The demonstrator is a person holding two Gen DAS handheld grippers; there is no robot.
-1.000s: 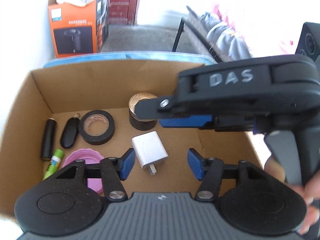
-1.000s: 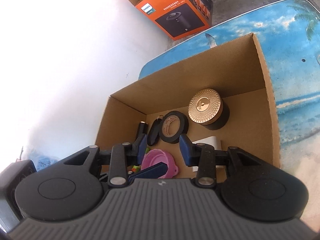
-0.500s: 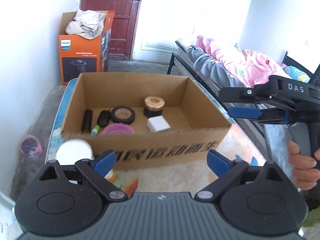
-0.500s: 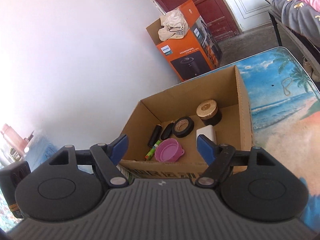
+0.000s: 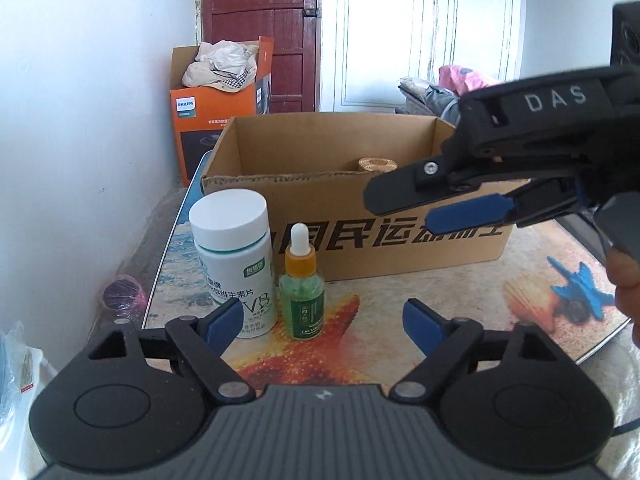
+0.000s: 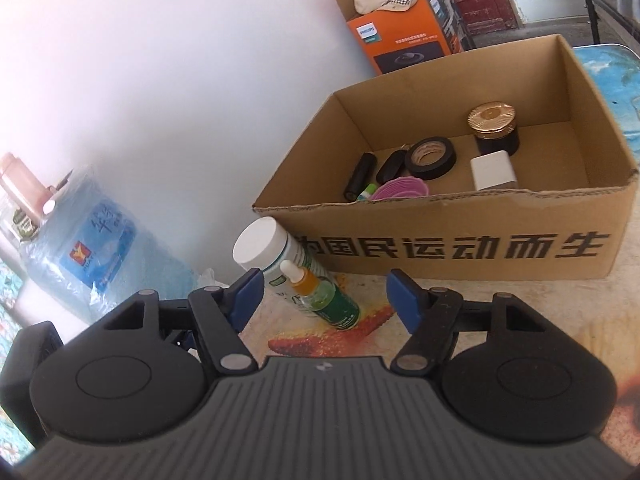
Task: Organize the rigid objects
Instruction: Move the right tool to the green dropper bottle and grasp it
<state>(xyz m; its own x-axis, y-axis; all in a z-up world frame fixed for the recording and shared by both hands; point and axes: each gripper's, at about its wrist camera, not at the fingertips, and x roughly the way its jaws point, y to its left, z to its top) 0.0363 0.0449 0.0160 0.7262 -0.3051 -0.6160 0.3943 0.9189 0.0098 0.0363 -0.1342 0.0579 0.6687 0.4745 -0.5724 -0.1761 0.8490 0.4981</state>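
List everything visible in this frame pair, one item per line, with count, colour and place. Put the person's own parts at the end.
cardboard box: 1, brown, on the table, open top
jar: 1, dark with gold lid, inside box, far side
tape roll: 1, black, inside box
charger block: 1, white, inside box near front wall
collapsible cup: 1, pink, inside box by front wall
black cylinder: 1, inside box, left
key fob: 1, black, between cylinder and tape
green stick: 1, mostly hidden beside cup
pill bottle: 1, white, on table before box
dropper bottle: 1, green with orange collar, right of pill bottle
orange carton: 1, on floor behind
table: 1, beach print
left gripper: 1, black with blue pads, open, empty
right gripper: 1, same, open, empty
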